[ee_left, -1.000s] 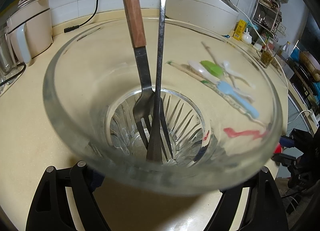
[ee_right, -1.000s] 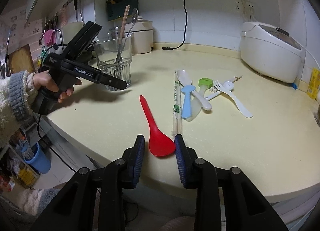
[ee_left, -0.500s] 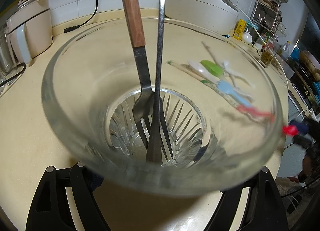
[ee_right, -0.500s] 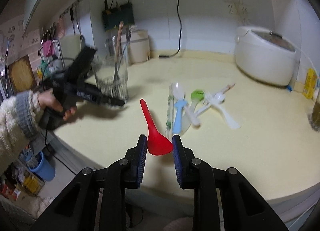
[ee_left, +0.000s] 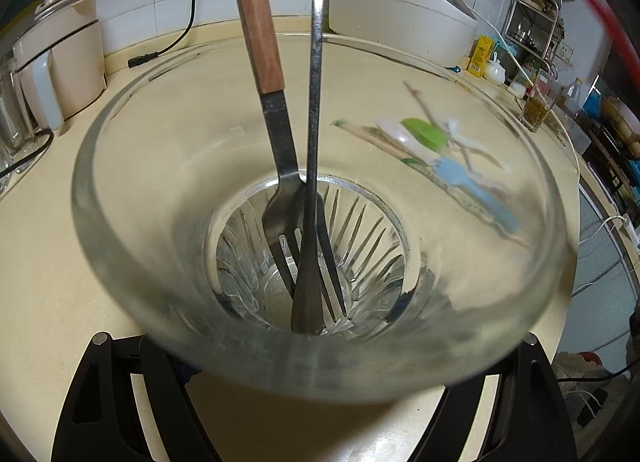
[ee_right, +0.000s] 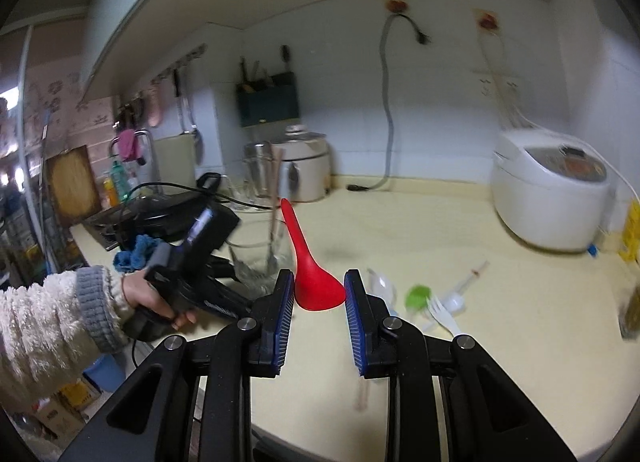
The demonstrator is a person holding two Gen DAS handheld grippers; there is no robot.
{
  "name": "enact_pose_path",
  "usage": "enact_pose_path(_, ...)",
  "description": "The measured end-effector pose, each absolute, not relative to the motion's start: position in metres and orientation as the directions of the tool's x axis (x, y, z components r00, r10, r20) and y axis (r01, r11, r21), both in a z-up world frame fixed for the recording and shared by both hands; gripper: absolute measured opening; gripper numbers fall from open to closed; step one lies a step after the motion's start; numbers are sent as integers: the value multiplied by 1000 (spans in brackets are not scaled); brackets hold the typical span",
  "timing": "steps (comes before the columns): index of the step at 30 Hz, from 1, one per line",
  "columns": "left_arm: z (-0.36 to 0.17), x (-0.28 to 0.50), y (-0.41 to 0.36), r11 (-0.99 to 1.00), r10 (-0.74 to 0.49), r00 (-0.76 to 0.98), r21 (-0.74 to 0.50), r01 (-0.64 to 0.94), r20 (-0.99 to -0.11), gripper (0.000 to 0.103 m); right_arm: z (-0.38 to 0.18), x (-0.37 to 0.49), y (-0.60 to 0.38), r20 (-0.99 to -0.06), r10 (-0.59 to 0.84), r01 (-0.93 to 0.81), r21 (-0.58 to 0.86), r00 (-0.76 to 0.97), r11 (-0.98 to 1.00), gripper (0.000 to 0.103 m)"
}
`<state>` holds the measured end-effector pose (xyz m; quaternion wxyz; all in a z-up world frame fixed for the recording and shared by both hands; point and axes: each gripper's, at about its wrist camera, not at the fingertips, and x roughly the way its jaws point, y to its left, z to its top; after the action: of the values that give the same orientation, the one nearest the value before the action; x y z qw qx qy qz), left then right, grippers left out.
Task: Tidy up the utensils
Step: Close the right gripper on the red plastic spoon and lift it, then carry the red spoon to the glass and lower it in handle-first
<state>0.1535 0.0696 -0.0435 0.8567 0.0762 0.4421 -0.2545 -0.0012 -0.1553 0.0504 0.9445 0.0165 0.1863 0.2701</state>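
Note:
My left gripper [ee_left: 316,346] is shut on a clear ribbed glass [ee_left: 132,198] that stands on the cream counter [ee_left: 48,262]. Inside the glass stand a wood-handled fork [ee_left: 276,130], tines down, and a steel spoon [ee_left: 314,166], handle down. The right gripper [ee_right: 319,296] is shut on the bowl of a red spoon [ee_right: 298,238], held in the air with its handle pointing up and away. The right wrist view also shows the glass [ee_right: 256,258] just beyond the red spoon, with a person's hand [ee_right: 148,294] on the left gripper's black body. A red blur [ee_left: 604,10] crosses the left wrist view's top right.
On the counter to the right lie a white spoon [ee_right: 380,286], a green brush [ee_right: 418,296], a white plastic fork [ee_right: 442,314], a blue spoon [ee_left: 472,190] and wrapped chopsticks [ee_left: 384,142]. A white rice cooker [ee_right: 552,198] stands at the back right, a cream pot [ee_right: 304,166] and a cable [ee_right: 388,110] by the wall.
The right gripper has closed on the red spoon and lifted it off the counter, tilting upward. The left gripper and the glass have stayed still.

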Motion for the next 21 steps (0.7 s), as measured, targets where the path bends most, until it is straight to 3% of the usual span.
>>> enact_pose_path(3, -44, 153, 69, 860, -362, 482, -86, 504, -798, 86, 56, 7, -138, -352, 533, -532, 107, 770, 840, 26)
enact_pose_path(21, -44, 153, 72, 857, -378, 476, -106, 504, -794, 87, 71, 77, -67, -638, 481, -612, 21, 600, 791, 26)
